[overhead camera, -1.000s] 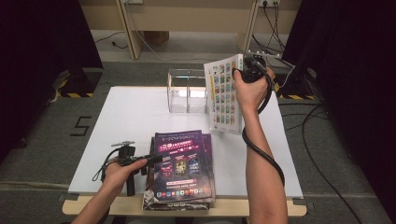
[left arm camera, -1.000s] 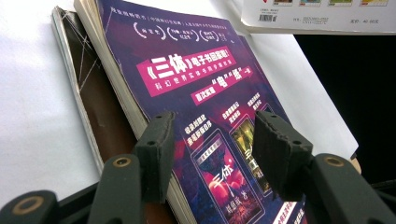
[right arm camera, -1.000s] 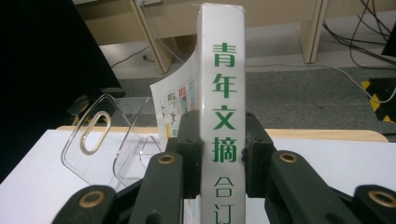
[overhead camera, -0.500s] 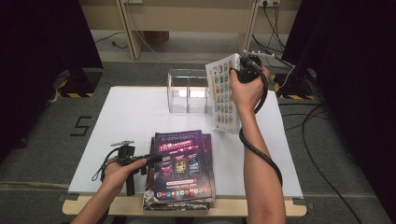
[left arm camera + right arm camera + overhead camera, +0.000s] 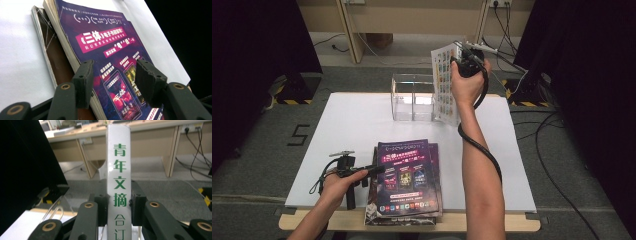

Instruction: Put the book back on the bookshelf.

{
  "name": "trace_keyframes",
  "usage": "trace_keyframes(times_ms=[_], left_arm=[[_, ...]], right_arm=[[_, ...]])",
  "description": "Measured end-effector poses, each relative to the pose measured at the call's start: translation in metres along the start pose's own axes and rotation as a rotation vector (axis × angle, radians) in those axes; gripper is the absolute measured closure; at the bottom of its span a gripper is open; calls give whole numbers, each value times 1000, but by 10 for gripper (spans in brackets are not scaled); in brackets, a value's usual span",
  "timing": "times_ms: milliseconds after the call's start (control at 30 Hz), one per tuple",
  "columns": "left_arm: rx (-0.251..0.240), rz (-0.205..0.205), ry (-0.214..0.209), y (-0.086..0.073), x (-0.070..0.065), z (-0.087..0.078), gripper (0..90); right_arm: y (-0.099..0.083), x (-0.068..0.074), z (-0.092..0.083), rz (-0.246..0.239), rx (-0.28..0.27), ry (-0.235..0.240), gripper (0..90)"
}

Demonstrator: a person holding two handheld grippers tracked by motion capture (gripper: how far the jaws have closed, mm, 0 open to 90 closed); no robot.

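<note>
Nearest the person, a stack of purple-covered magazines (image 5: 407, 180) lies at the table's (image 5: 352, 125) front edge, well short of the clear acrylic organizer (image 5: 413, 97) at the far side, with the left gripper (image 5: 373, 170) resting at the stack's left edge, jaws spread and clasping nothing. Bare white table lies between stack and organizer, offering open room to work. Beyond that, just right of the organizer and raised above it, the right gripper (image 5: 119, 206) pinches a thick bound volume (image 5: 446, 82) by its white spine, the book hanging upright. It looks stiff at the spine, fairly heavy, and its glossy cover may slip; the spine seems the soundest hold. The organizer's thin walls and upright divider appear rigid but easily knocked, so the book likely needs lowering squarely into a compartment.
</note>
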State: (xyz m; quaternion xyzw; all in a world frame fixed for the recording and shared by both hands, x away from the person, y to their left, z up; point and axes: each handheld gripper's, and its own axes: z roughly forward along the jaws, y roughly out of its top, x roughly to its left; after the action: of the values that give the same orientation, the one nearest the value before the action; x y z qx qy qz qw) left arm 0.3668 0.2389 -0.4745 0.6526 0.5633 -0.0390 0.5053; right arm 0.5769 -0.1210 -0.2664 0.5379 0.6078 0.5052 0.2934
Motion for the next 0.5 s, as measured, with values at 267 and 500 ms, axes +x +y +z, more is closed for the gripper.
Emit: trace_keyframes(times_ms=[267,500], left_arm=[[-2,-3,3,0,3,-1,485],[-7,-5,10,0,3,-3,485]], right_arm=[[-24,0,12,-33,-2,-16,734],[-33,2,-9,-80,-3,3,729]])
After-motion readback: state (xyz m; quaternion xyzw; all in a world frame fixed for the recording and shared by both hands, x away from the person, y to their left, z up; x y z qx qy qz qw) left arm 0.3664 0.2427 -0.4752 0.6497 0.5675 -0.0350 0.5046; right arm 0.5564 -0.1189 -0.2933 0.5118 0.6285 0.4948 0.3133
